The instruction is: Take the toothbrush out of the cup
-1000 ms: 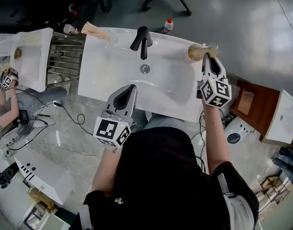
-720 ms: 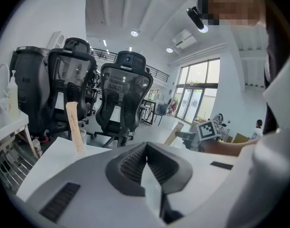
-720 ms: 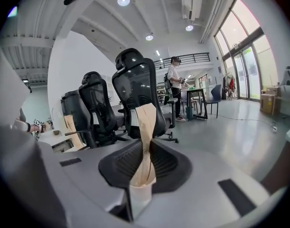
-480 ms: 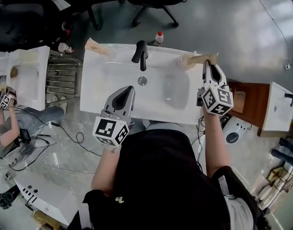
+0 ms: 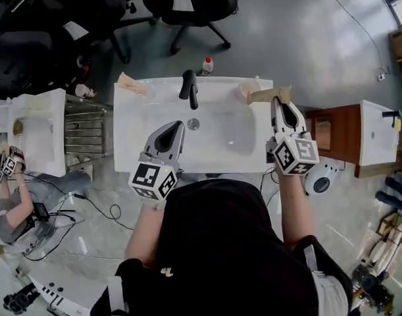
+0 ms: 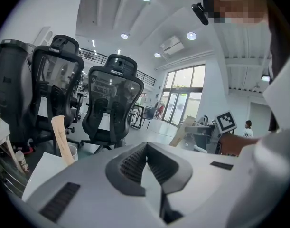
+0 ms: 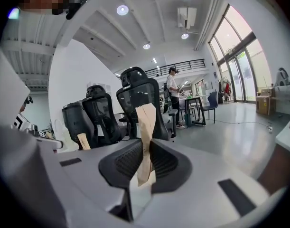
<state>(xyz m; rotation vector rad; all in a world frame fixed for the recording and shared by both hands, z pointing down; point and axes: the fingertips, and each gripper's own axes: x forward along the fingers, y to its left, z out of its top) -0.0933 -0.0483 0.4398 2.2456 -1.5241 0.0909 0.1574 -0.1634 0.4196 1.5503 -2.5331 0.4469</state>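
Note:
My right gripper (image 5: 276, 101) is shut on a toothbrush in a brown paper sleeve (image 5: 265, 95), held above the back right of the white sink (image 5: 135, 143). In the head view the sleeve's far end lies over the rim of a clear cup (image 5: 248, 87). The right gripper view shows the sleeve (image 7: 145, 127) upright between the pads of the right gripper (image 7: 145, 151), with no cup in sight. My left gripper (image 5: 177, 128) hangs shut and empty over the sink's front. A second cup with a papered brush (image 5: 131, 84) stands at the back left.
A black faucet (image 5: 189, 84) rises at the sink's back middle, with a red-capped bottle (image 5: 206, 65) on the floor behind. Black office chairs (image 6: 111, 106) stand beyond. A wooden cabinet (image 5: 326, 137) is at the right, a metal rack (image 5: 85, 127) and another sink (image 5: 36, 117) at the left.
My right gripper has risen with the papered toothbrush, drawing it up from the cup. The left gripper has shifted slightly and stays shut. The head view has pulled back.

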